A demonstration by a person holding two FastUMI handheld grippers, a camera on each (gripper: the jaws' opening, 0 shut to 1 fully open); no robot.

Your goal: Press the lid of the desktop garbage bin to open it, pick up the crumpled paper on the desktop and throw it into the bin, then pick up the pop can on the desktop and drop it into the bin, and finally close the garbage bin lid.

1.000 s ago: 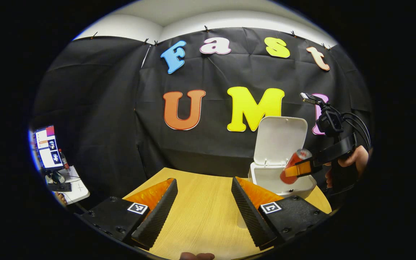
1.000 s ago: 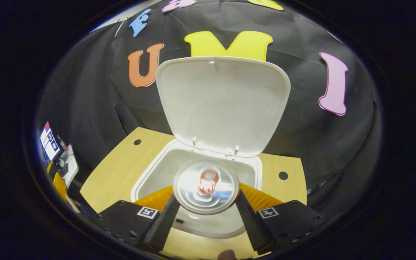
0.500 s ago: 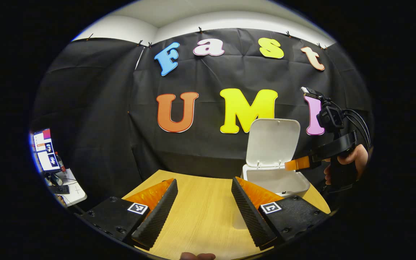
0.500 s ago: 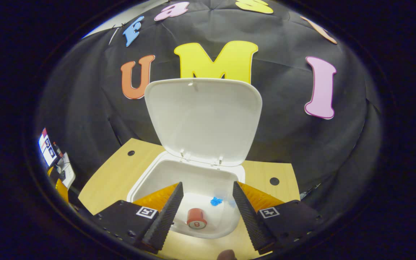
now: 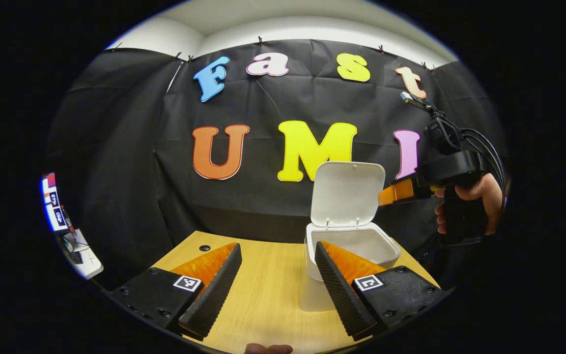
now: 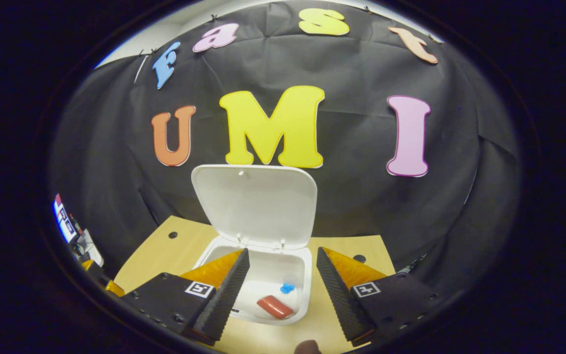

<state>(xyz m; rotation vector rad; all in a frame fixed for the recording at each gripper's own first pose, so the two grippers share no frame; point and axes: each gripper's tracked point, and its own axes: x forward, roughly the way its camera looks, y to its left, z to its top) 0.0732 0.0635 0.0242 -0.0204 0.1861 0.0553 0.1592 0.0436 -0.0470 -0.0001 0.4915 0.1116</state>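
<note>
Right gripper view: right gripper, fingers spread wide apart, nothing between them, held above the bin and looking down into it.
Garbage bin, white, standing on the wooden desktop; lid raised upright on its rear hinge, inner face towards the camera.
Pop can, red, lying on its side on the floor of the bin, towards the near wall.
Small blue item, just beyond the can inside the bin (too small to tell whether it is the crumpled paper).
Two round holes in the desktop, one either side of the bin.

Left gripper view: left gripper, fingers likewise well apart and holding nothing, low over the desktop.
Bin, right of centre, partly behind the left gripper's right-hand finger; lid open and upright.
Right gripper, seen from the side, up beside the lid's upper right edge; from this angle I cannot tell its opening.
Hand wrapped round its handle, cables trailing from the top.
Monitor at far left, beyond the desk.
</note>
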